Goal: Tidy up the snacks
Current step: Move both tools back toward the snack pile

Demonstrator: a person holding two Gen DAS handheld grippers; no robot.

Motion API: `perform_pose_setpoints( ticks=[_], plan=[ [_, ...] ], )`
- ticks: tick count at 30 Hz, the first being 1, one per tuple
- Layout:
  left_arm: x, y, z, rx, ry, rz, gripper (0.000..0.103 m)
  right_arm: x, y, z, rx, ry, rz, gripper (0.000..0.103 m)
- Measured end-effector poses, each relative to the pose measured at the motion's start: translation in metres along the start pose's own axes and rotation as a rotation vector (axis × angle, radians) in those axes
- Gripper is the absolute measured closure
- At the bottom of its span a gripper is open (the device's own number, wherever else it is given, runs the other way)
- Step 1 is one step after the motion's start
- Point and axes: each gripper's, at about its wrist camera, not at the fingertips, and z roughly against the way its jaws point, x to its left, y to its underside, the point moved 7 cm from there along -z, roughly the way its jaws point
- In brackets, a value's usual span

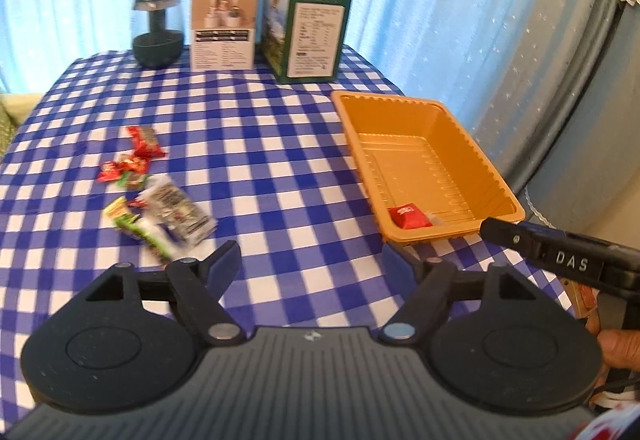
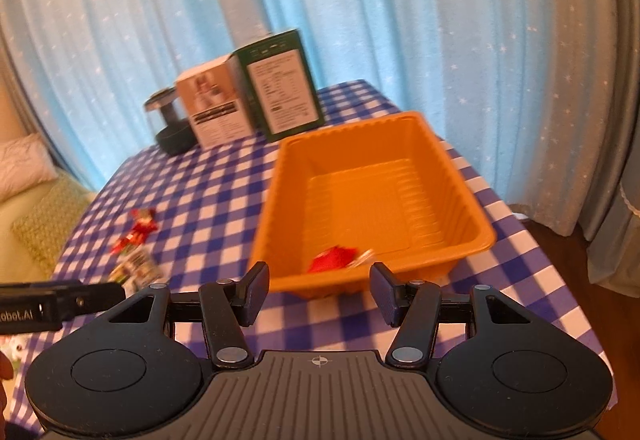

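An orange plastic tray (image 1: 472, 144) stands on the right of the blue checked table; a red snack packet (image 1: 409, 217) lies in its near corner, with a clear wrapper beside it. The tray (image 2: 472, 200) and the red packet (image 2: 330, 258) also show in the right wrist view. A heap of small snack packets (image 1: 160, 200) lies on the left of the table, also seen in the right wrist view (image 2: 138, 260). My left gripper (image 1: 312, 260) is open and empty, between heap and tray. My right gripper (image 2: 318, 290) is open and empty, just before the tray's near rim.
A white box (image 1: 223, 25), a green box (image 1: 306, 28) and a dark lamp-like object (image 1: 158, 30) stand at the table's far edge before blue curtains. The right gripper's body (image 1: 568, 260) shows at the right of the left wrist view.
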Motion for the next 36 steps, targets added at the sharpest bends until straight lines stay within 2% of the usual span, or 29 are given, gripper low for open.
perform_pose_setpoints(
  ticks=[11, 21, 28, 36],
  plan=[
    [0.046, 0.028, 0.041, -0.012, -0.059, 0.066, 0.023, 0.056, 0.019, 0.011, 0.052, -0.063, 0.112, 0.047],
    [0.101, 0.043, 0.069, -0.027, -0.176, 0.117, 0.021, 0.102, 0.032, -0.001, 0.088, -0.13, 0.194, 0.042],
    [0.133, 0.047, 0.068, -0.025, -0.221, 0.159, 0.021, 0.131, 0.036, -0.024, 0.1, -0.171, 0.264, 0.041],
    [0.148, 0.043, 0.039, -0.002, -0.211, 0.195, 0.022, 0.141, 0.039, -0.059, 0.134, -0.174, 0.29, 0.042]
  ],
)
